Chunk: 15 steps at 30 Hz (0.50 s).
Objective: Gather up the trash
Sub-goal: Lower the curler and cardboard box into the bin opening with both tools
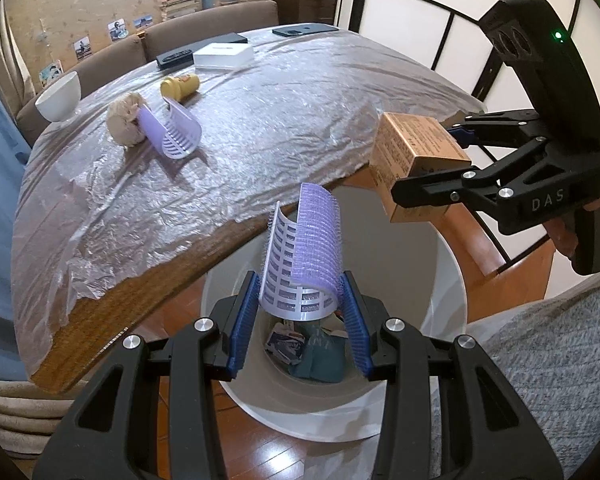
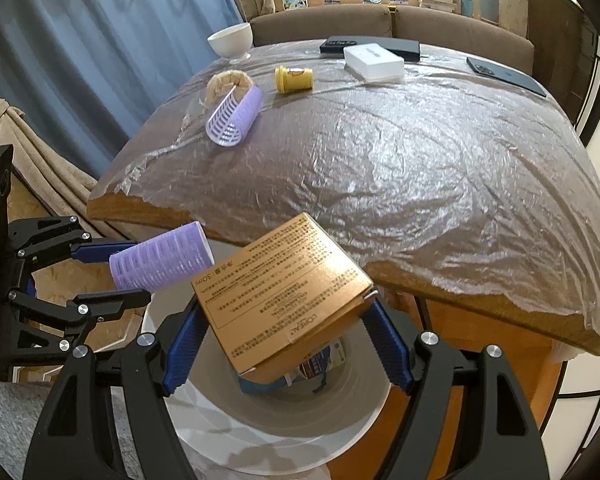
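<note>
White bin w/ wrappers inside — left fingers grip curler, right fingers grip box.

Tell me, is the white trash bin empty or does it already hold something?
Not empty. The white trash bin stands open, and crumpled wrappers and a dark green item lie at its bottom.

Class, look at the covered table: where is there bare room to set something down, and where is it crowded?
Free: the plastic-covered table between the purple roller and its near edge. Crowded: the far side, around bowl, yellow cup and white box.
</note>
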### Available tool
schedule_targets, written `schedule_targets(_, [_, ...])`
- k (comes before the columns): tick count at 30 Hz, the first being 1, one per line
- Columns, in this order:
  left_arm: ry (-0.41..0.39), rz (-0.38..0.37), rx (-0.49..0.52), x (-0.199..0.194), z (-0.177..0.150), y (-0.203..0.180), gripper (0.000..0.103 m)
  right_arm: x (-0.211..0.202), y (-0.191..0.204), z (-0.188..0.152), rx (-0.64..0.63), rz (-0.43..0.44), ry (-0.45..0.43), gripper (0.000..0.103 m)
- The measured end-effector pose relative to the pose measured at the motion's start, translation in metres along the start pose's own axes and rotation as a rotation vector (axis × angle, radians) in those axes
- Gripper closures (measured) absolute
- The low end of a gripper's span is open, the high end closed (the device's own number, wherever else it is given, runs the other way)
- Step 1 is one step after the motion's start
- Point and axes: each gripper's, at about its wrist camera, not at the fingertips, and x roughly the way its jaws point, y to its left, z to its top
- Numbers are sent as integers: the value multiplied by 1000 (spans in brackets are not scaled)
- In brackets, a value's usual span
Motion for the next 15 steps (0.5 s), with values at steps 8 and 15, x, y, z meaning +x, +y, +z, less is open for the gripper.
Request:
schedule_targets(8, [46, -29, 21, 11, -7, -5, 60, 9, 2, -6, -13, 8, 35, 29])
schedule_targets(15, [89, -36, 26, 25, -14, -4, 60, 21, -1, -12, -12, 2, 76, 29])
